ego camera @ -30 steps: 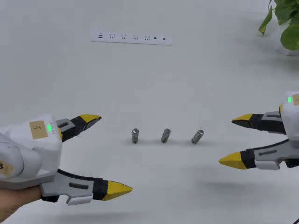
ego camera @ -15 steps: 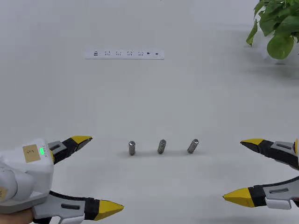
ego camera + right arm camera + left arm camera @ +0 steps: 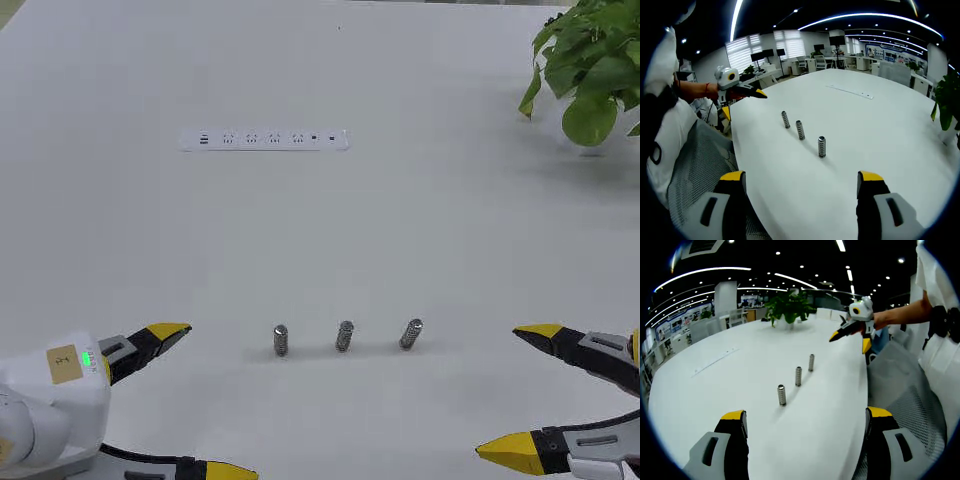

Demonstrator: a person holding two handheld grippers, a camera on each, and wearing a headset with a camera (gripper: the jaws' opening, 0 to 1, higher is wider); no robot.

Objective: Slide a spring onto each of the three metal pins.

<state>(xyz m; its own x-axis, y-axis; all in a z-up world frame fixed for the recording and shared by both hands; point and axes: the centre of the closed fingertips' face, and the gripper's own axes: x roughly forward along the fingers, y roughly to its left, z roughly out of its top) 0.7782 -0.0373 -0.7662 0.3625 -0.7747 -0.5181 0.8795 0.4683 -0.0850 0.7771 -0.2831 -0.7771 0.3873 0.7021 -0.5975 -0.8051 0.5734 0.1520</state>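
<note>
– head view, lower centre?
– three upright silver metal pins [image 3: 345,336], coiled steel springs [image 3: 280,341] on them, in a row on the white table [image 3: 300,230].
– and the grippers?
– white, yellow-tipped left gripper [image 3: 205,400] at lower left, matching right gripper [image 3: 515,392] at lower right; spread wide on both, gripping nothing, well apart from the row.

White table [image 3: 450,220] with three spring-sleeved pins [image 3: 344,336] in a row (upright), power strip [image 3: 265,139], leafy plant [image 3: 585,70].
</note>
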